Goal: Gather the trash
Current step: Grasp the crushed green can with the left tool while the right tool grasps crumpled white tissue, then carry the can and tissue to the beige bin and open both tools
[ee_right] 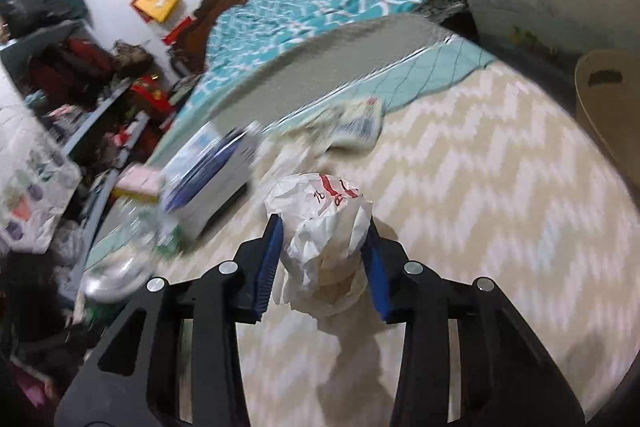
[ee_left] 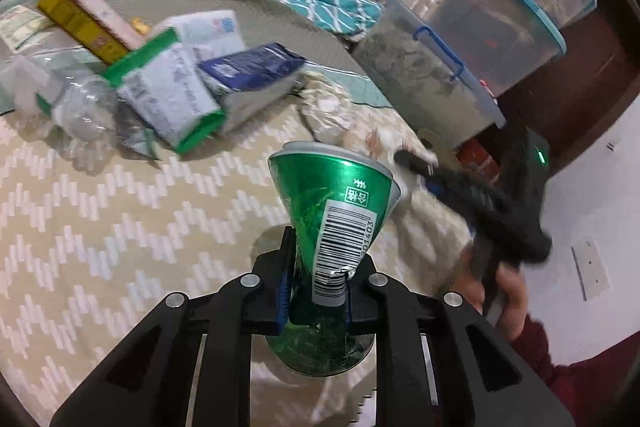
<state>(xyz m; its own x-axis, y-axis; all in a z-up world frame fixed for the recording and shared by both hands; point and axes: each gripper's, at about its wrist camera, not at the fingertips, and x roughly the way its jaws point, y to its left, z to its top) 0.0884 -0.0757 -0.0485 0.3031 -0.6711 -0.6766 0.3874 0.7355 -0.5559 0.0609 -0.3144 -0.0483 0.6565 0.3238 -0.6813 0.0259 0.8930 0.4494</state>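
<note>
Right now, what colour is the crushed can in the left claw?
Shiny green, with a white barcode panel: the crushed can, clearest in the left wrist view.

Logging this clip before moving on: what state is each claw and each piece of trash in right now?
left claw: shut on the green can
green can: crushed at the waist, clamped, upright
right claw: pads against the crumpled paper wad
crumpled paper wad: balled up, between the pads
clear plastic bottle: lying on its side on the bed
blue-and-white carton: lying on its side
storage bins: lids on, stacked
</note>
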